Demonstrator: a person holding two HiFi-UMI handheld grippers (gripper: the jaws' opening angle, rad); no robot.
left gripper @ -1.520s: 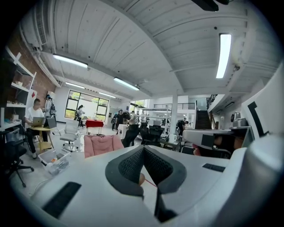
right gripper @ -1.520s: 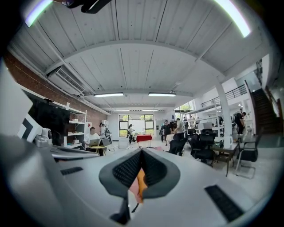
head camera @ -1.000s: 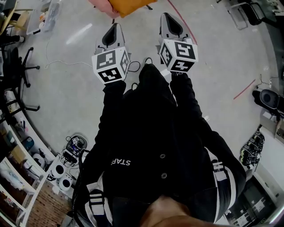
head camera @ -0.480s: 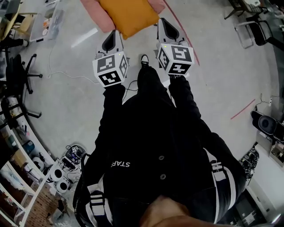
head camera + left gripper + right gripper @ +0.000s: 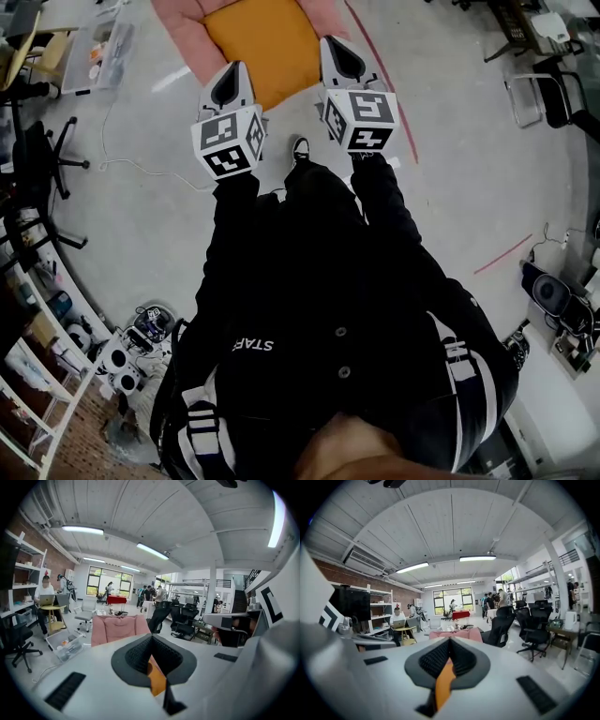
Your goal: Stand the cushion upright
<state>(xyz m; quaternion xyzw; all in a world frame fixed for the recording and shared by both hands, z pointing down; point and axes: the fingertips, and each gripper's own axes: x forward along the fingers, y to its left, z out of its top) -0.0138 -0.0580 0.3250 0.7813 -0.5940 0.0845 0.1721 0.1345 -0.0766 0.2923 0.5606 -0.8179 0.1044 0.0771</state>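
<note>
An orange cushion (image 5: 258,47) lies flat on a pink sofa (image 5: 178,33) at the top of the head view. My left gripper (image 5: 232,75) is held out in front of me, its tip at the cushion's near left edge in the picture. My right gripper (image 5: 335,49) reaches over the cushion's right edge. Both are shut with nothing between the jaws. In the left gripper view the shut gripper (image 5: 151,639) points at the pink sofa (image 5: 117,627), with a sliver of orange cushion (image 5: 158,680) below. The right gripper view shows that gripper (image 5: 450,644) the same way, with the cushion (image 5: 444,684) and sofa (image 5: 458,633) ahead.
A clear plastic box (image 5: 101,45) sits on the floor left of the sofa, a white cable (image 5: 131,159) trails near it, and red tape (image 5: 380,70) runs along the right. Black office chairs (image 5: 534,630), desks and several people fill the room beyond.
The sofa and cushion have come down the head view and nearer, from just beyond the gripper tips to between them. Both grippers stayed shut and side by side.
</note>
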